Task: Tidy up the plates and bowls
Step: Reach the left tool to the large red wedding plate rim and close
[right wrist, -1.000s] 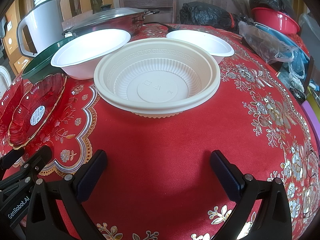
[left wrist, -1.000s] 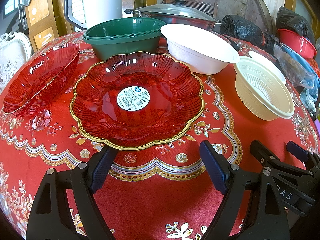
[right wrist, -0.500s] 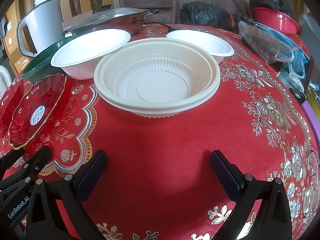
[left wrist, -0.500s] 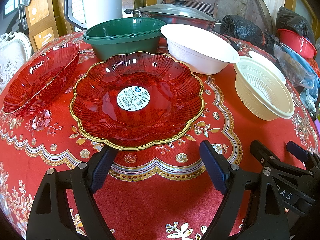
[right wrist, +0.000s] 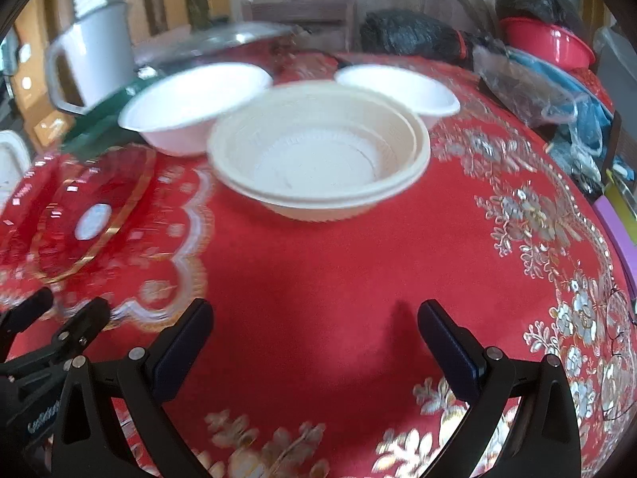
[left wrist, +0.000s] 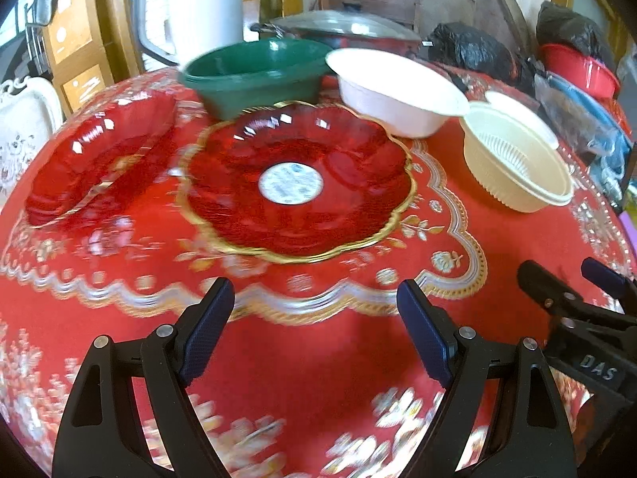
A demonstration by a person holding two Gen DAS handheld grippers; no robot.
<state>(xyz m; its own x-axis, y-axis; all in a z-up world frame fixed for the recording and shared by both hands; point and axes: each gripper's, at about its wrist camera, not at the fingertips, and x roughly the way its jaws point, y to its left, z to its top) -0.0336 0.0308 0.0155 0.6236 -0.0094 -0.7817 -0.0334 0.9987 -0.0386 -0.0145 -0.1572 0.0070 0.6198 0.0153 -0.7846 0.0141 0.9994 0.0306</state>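
Left gripper (left wrist: 314, 318): jaws stood spread wide and held nothing, above the red tablecloth (left wrist: 318, 378) just short of the scalloped red plate (left wrist: 296, 179).
Right gripper (right wrist: 314, 338): jaws likewise spread and empty, facing the cream bowl (right wrist: 318, 151) across a bare stretch of cloth.
Plates: the scalloped red plate, gold-rimmed with a round label at its centre, lay flat; a second red dish (left wrist: 99, 155) lay just to its left, apart from it.
Bowls: the cream bowl appeared to be two nested; a large white bowl (right wrist: 195, 103), a small white bowl (right wrist: 398, 87) and a green bowl (left wrist: 254, 71) stood behind it.
Step in hand (judgement): probably the approach to a first grasp, nothing yet stacked.
Technique, plate: the rim lay low on the cloth, so one finger should slide under the near edge, the other over it, closing gently on the brittle-looking scallop.
Technique, bowl: pinch the near wall at the rim, lift straight up.
Caution: both views were blurred; fine rim detail could not be read.
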